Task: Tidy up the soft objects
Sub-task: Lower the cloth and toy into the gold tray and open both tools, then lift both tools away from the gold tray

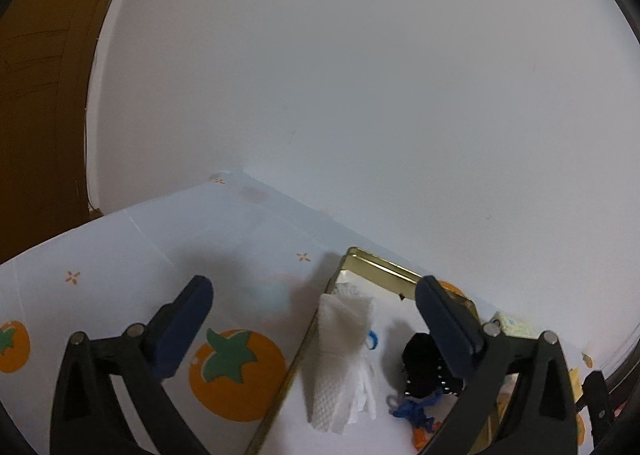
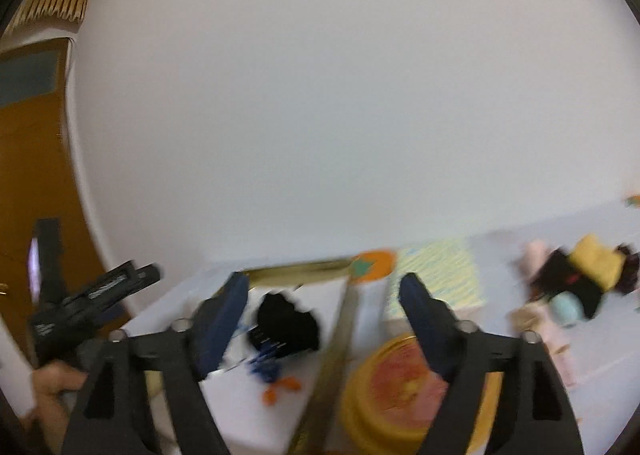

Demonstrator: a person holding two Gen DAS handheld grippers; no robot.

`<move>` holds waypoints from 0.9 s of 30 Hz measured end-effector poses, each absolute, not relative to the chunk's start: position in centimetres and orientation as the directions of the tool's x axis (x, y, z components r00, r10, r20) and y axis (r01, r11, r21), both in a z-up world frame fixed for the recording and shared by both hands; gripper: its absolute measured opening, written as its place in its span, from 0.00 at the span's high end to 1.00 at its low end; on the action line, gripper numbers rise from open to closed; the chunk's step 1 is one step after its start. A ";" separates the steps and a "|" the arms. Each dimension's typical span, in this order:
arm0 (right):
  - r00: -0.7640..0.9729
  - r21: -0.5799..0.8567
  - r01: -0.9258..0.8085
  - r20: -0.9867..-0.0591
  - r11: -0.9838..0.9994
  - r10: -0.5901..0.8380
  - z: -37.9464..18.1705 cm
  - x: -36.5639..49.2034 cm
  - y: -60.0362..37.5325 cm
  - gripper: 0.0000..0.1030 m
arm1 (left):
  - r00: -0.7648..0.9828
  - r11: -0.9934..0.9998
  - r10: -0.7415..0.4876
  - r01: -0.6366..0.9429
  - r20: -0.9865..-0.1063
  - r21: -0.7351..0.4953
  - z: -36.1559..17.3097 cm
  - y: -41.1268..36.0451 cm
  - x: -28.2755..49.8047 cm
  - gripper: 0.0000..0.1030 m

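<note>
Lying inside a shallow gold-rimmed tray (image 1: 384,269) on the bench (image 1: 120,255), the soft things are a crumpled white paper towel (image 1: 340,351), a black fabric piece (image 1: 420,367), a tangle of blue yarn (image 1: 416,411) and a small orange scrap (image 1: 420,435). From the left wrist view the towel sits at about 6 o'clock, its quilted surface folded over itself, with a small blue ring (image 1: 372,339) at its right edge. The black piece lies just right of the towel, the yarn at 5 o'clock from it. A cloth printed with orange persimmons covers the bench.

The left gripper (image 1: 312,323) has its jaws spread wide, and nothing is between its blue pads (image 1: 180,331); one finger hangs over the persimmon print outside the tray, the other over the tray's right part.

The right wrist view is blurred. The right gripper (image 2: 324,319) also stands with jaws apart and holds nothing. The black piece shows between its fingers, toward 10 o'clock, while a round yellow container (image 2: 400,395) with a pinkish top sits outside the tray at 5 o'clock. Beyond it, at 1 o'clock, lies a pale yellow striped cloth (image 2: 436,275), and at 3 o'clock a heap of soft items (image 2: 576,283), possibly socks, in pink, black, yellow and light blue.
</note>
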State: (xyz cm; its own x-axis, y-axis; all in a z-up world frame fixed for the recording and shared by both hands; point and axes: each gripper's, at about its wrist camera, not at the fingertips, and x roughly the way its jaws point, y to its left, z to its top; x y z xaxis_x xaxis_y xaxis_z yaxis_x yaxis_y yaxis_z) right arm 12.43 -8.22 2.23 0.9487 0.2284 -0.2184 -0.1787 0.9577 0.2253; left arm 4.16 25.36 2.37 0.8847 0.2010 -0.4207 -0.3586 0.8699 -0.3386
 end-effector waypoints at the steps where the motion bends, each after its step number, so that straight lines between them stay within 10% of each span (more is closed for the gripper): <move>1: 0.952 0.209 -0.156 -0.229 0.965 0.203 2.1 12.6 -8.2 0.21 | 0.886 0.874 0.210 -0.359 -0.413 -0.327 2.4 25.1 4.0 0.00; 27: 0.954 0.063 -0.029 -0.295 0.998 0.046 1.4 11.2 -14.5 0.21 | 0.955 0.968 0.172 -0.210 -0.244 -0.139 1.5 15.9 1.9 0.00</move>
